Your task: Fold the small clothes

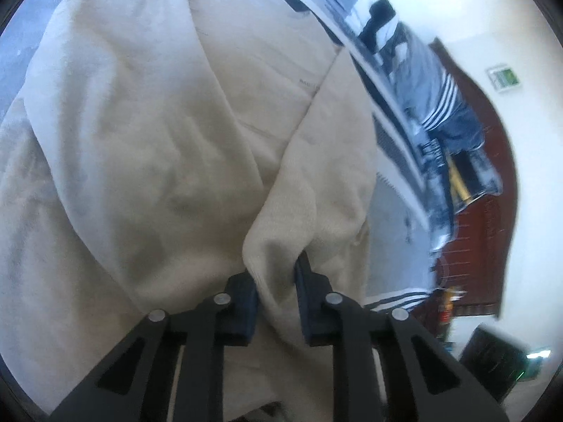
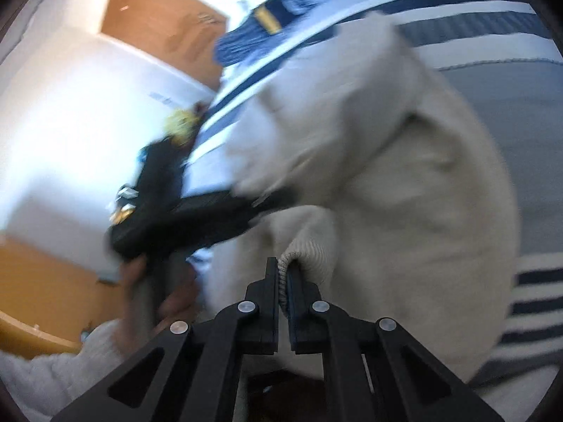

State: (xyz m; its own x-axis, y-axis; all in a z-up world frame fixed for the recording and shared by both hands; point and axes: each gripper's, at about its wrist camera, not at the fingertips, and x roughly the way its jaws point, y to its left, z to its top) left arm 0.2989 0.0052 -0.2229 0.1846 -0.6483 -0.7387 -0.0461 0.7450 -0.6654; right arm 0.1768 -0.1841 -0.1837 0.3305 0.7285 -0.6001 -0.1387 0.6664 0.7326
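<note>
A cream knitted garment (image 1: pixel 169 147) fills the left wrist view and hangs in loose folds. My left gripper (image 1: pixel 276 281) is shut on a ribbed edge of it, with cloth bunched between the fingers. In the right wrist view the same cream garment (image 2: pixel 387 183) drapes over a striped surface. My right gripper (image 2: pixel 281 281) is shut on another ribbed edge. The left gripper's black body (image 2: pixel 197 214) shows blurred at the middle left of the right wrist view, its tips under the cloth.
A blue, white and grey striped bedcover (image 2: pixel 492 35) lies under the garment. A dark red wooden door (image 1: pixel 489 218) and white wall stand at the right of the left wrist view. Orange wooden furniture (image 2: pixel 165 24) and more white cloth (image 2: pixel 52 369) show at the left of the right wrist view.
</note>
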